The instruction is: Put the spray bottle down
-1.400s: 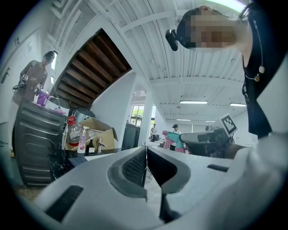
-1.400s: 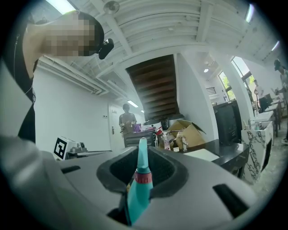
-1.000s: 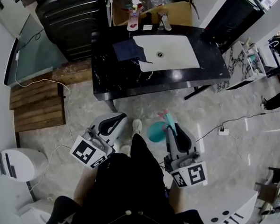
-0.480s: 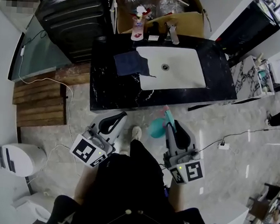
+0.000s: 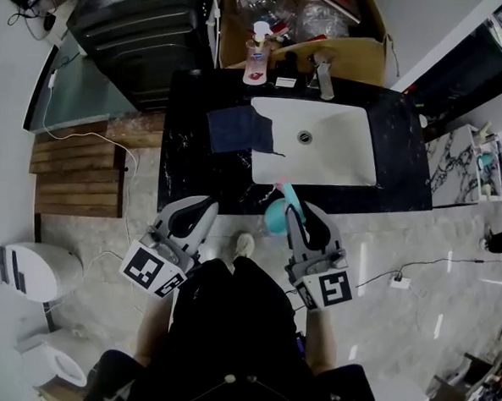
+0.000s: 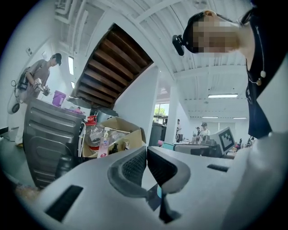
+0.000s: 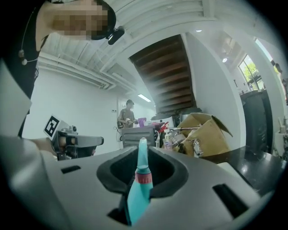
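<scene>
1. Teal spray bottle point(image 5: 275, 216) pinched in the right tongs point(image 5: 304, 214), pads closed on its neck just below a red collar, nozzle tip pointing ahead.
2. Bottle not yet set down: carried in the air at the near edge of the black marble tabletop point(image 5: 194, 166), above a pale stone floor point(image 5: 401, 247).
3. Left tongs point(image 5: 198, 211) pressed together on nothing, held beside the right pair and just short of the same edge.
4. On the tabletop: a white sink point(image 5: 338, 158), a dark blue cloth point(image 5: 238, 128) touching its left rim, a pump bottle point(image 5: 257, 60) and a faucet point(image 5: 324, 77) along the far side.
5. Behind the tabletop, an open cardboard box point(image 5: 345, 49) stuffed with plastic; to its left, a black ribbed case point(image 5: 143, 28).
6. Below, between the two marker cubes, the dark clothing of the person holding both tools.
</scene>
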A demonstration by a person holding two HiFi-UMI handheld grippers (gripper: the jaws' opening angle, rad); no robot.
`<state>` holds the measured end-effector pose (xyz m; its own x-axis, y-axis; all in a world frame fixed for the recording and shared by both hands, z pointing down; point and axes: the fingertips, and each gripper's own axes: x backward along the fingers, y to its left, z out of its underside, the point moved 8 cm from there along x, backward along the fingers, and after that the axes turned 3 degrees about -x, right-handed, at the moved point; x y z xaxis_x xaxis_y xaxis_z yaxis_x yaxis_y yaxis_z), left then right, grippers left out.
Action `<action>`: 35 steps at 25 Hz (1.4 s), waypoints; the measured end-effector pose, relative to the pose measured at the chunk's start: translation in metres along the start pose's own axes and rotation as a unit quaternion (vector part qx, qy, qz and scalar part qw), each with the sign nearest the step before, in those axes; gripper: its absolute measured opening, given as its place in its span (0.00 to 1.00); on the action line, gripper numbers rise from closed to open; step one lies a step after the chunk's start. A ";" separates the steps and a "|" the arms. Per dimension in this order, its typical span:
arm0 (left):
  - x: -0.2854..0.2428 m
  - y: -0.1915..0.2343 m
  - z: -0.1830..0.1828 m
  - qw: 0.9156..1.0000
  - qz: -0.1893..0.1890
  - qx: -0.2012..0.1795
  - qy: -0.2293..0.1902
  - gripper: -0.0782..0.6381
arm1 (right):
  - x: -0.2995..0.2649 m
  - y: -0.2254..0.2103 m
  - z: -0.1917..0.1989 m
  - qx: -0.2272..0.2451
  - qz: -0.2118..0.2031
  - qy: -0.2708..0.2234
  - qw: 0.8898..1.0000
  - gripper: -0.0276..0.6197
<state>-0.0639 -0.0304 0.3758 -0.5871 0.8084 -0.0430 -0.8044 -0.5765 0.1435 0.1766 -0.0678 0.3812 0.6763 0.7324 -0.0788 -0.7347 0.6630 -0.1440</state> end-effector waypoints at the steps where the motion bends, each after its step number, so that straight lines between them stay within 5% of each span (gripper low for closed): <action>1: -0.002 0.002 -0.001 1.000 -0.007 0.000 0.000 0.12 | -0.007 -0.005 0.001 0.000 -0.003 0.003 1.000 0.16; 14: -0.010 0.031 0.000 0.999 -0.049 0.008 0.010 0.12 | -0.097 -0.037 0.016 0.000 -0.031 0.010 0.999 0.16; 21: -0.022 0.062 -0.008 0.999 -0.050 0.008 0.003 0.12 | -0.155 -0.045 0.012 0.012 -0.145 -0.015 0.989 0.16; 27: -0.024 0.096 -0.010 0.998 -0.067 0.016 -0.003 0.12 | -0.209 -0.053 0.014 0.037 -0.248 -0.035 0.967 0.16; 35: -0.023 0.126 -0.005 0.995 -0.096 0.030 -0.007 0.12 | -0.263 -0.060 0.027 0.041 -0.326 -0.020 0.944 0.15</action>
<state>-0.1525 -0.1223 0.3898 -0.4222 0.9044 -0.0621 -0.8940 -0.4041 0.1936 0.0414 -0.2964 0.4377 0.9851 0.1679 0.0385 -0.1648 0.9836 -0.0727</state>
